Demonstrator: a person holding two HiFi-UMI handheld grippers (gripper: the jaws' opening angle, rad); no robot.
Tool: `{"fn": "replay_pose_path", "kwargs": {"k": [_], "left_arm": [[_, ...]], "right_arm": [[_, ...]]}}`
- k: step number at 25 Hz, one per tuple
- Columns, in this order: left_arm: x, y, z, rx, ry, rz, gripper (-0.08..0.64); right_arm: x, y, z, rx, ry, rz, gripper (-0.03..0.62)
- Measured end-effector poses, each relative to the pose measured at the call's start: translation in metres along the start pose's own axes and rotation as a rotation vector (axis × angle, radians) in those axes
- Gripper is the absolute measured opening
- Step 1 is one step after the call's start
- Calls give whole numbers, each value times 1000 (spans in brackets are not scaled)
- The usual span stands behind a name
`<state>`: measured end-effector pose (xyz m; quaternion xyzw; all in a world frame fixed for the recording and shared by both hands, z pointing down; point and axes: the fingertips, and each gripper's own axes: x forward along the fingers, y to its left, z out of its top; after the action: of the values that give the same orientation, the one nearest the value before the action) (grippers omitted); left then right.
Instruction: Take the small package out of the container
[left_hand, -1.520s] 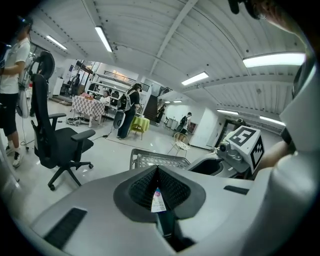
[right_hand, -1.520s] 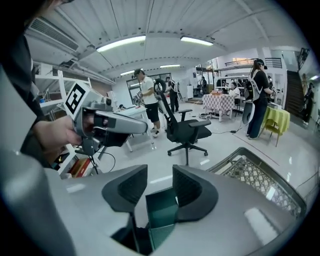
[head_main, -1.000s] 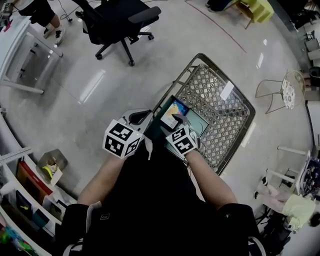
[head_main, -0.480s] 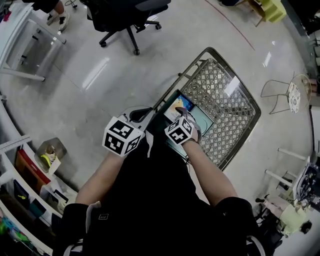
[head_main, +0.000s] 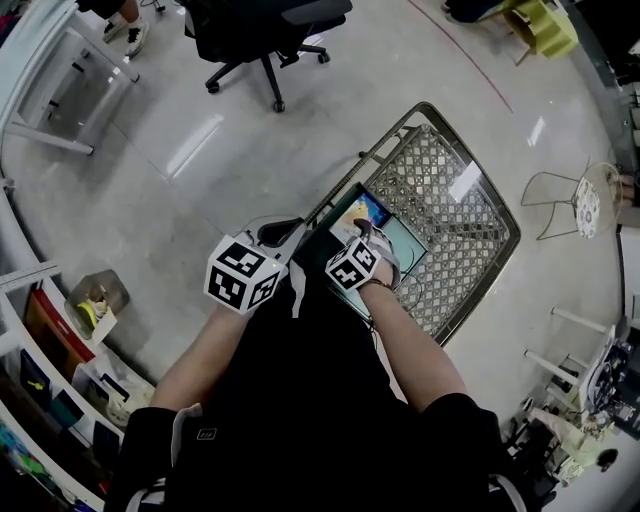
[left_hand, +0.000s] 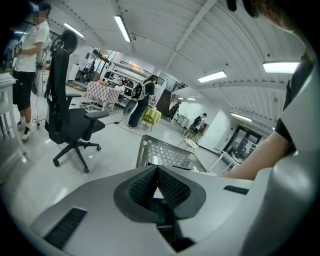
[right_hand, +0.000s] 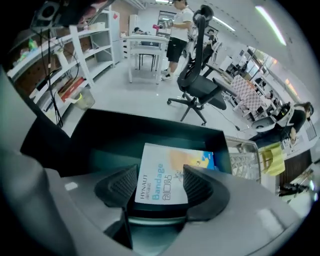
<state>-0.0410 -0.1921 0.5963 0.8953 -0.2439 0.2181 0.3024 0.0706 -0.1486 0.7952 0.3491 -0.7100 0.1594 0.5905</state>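
Note:
A small white-and-blue bandage package (head_main: 360, 212) (right_hand: 165, 175) lies in a dark teal open container (head_main: 408, 243) (right_hand: 150, 131) that sits in a wire shopping cart (head_main: 445, 185). My right gripper (head_main: 367, 231) (right_hand: 160, 184) hangs over the container. Its jaws stand apart on either side of the package's near end, and I cannot see the pads pressing on it. My left gripper (head_main: 279, 233) (left_hand: 157, 172) stays at the cart's near left corner, beside the container. Its pads meet at the tip, and I see nothing clearly held between them.
A black office chair (head_main: 262, 30) stands beyond the cart, and a white table (head_main: 45, 85) is at the far left. Shelves with goods (head_main: 45, 375) line the left side. A wire stool (head_main: 575, 200) stands right of the cart. People stand farther off (right_hand: 177, 27).
My right gripper has eased forward and a little left over the package, covering more of it. The left gripper has hardly moved.

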Motion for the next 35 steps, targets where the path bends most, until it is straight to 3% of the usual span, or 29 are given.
{"fn": "replay_pose_path", "kwargs": {"k": [4,9,17,18,19,21,25,31,35], "left_arm": [[-6,-2,7,-5,-23,2,6],[-19,-4,16,-1,-45,2,6],[-30,-14,28,8,-86,-19,6],[-30,-16,29,10,-87,-24,6],[-30,-18,30,12,-86,-30,6],[-28,-23,32,14,-79,-41,6],[-22,-36,30,9,-52,-55,6],[-13,-37,23,-29,-24,-12,6],[-5,-30,2,-73,13,22,6]], "right_arm": [[4,1,-8,-73,26,-24,295],[-5,-14,-15,45,20,-33,317],[-46,-47,-10,105,-75,-125,316],[-52,-54,-12,116,-85,-150,289],[-57,-63,-14,129,-94,-175,190],[-67,-79,-18,157,-102,-195,175],[-68,-79,-20,143,-101,-145,184],[-27,-18,6,56,-102,46,305],[4,1,5,-51,-17,67,379]]}}
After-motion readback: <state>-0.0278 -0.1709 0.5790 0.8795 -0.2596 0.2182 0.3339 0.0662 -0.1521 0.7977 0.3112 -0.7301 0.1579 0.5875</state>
